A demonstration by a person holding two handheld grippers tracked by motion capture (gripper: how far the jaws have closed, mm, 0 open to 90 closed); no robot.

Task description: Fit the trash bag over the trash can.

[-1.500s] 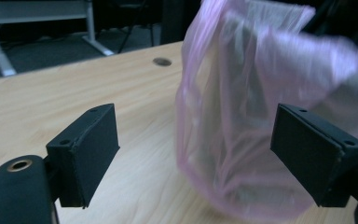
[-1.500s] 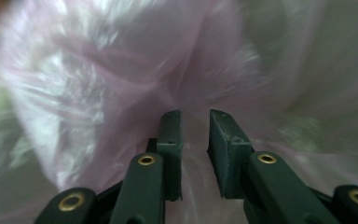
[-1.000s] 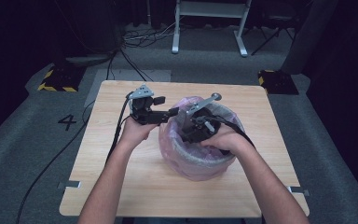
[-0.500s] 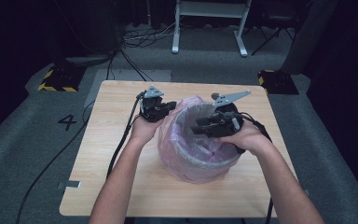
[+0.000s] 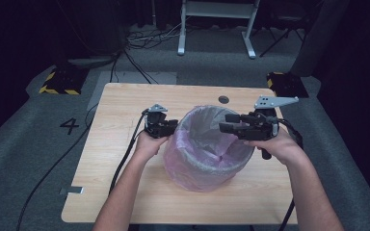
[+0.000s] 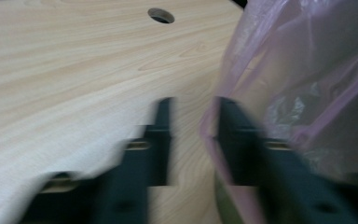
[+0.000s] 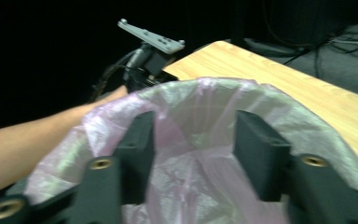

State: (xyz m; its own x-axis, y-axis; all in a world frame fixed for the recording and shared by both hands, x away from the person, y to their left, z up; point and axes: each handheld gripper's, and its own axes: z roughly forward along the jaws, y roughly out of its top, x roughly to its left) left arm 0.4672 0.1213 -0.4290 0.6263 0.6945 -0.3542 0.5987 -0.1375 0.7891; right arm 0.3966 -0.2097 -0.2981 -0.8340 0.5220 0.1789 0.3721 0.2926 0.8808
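Upright bin, pink liner; mid-table

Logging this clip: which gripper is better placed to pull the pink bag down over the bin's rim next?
Probably the left gripper: its open jaws straddle the bag edge outside the bin. The right gripper hangs open over the bin's mouth, jaws apart, gripping nothing.

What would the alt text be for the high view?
A person holds a claw in each hand at a bin lined with a pink bag on a wooden table: left claw at its side, right claw over its rim.
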